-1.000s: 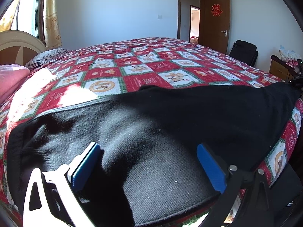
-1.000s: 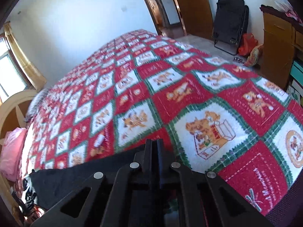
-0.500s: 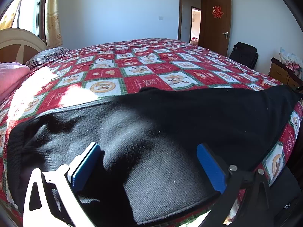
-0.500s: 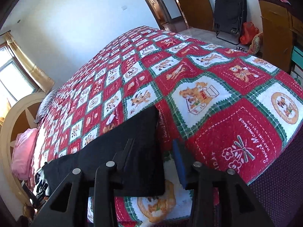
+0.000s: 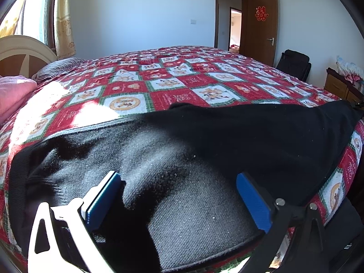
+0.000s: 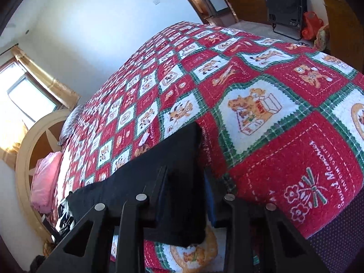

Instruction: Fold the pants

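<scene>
Two grippers work opposite ends of the black knit pants (image 5: 204, 150), which lie lengthwise along the near edge of the patchwork bedspread (image 5: 168, 84). Left gripper (image 5: 178, 195): jaws spread wide over the ribbed waist end, gripping nothing. Right gripper (image 6: 185, 195): jaws closing around the leg cuff (image 6: 182, 159), nearer the fold.

Left gripper (image 5: 178, 196) sits angled down with its blue pads spread wide. Right gripper (image 6: 184, 195) tilts down too, jaws closing, cloth between them.
</scene>
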Demonstrator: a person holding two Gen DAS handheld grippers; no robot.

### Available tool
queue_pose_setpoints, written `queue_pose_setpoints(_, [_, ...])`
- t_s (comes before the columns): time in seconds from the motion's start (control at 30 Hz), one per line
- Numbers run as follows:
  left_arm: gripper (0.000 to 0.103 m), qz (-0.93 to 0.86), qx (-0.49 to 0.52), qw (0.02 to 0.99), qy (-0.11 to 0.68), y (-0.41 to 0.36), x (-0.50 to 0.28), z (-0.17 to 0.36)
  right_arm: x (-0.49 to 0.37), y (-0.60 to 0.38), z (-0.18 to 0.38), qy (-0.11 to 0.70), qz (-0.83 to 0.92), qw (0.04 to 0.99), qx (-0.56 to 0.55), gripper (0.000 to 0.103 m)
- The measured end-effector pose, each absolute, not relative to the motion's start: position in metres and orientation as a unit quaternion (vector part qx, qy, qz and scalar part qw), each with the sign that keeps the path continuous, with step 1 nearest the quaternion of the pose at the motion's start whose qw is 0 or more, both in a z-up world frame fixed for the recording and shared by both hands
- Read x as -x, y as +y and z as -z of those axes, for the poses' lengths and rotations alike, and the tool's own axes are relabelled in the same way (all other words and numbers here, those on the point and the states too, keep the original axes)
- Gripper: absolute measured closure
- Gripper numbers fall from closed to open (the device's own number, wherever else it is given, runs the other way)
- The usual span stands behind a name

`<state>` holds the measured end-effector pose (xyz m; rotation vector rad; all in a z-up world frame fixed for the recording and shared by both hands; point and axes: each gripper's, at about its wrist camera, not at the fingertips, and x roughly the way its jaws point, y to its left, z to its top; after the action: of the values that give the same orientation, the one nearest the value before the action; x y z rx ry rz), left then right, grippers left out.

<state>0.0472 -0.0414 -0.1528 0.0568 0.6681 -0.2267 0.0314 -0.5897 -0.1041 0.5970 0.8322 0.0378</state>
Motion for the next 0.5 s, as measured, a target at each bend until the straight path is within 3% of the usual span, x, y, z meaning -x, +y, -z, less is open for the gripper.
queue_pose_setpoints(0.13, [0.0,0.113,-0.026,0.938,0.328,-0.041,-0.047,0.152,-0.031,-0.586,0.104,0.399,-0.006,0.876,-0.269,0.087])
queue_pose_setpoints(0.2, [0.0,0.113,-0.024,0.938,0.328,-0.041,-0.047,0.153,-0.029,-0.584,0.102,0.391,-0.011,0.877,-0.278,0.09])
queue_pose_setpoints(0.5, [0.0,0.112,-0.019,0.938,0.328,-0.039,-0.047,0.153,-0.019,-0.551,0.065,0.351,0.017,0.906,-0.234,0.091])
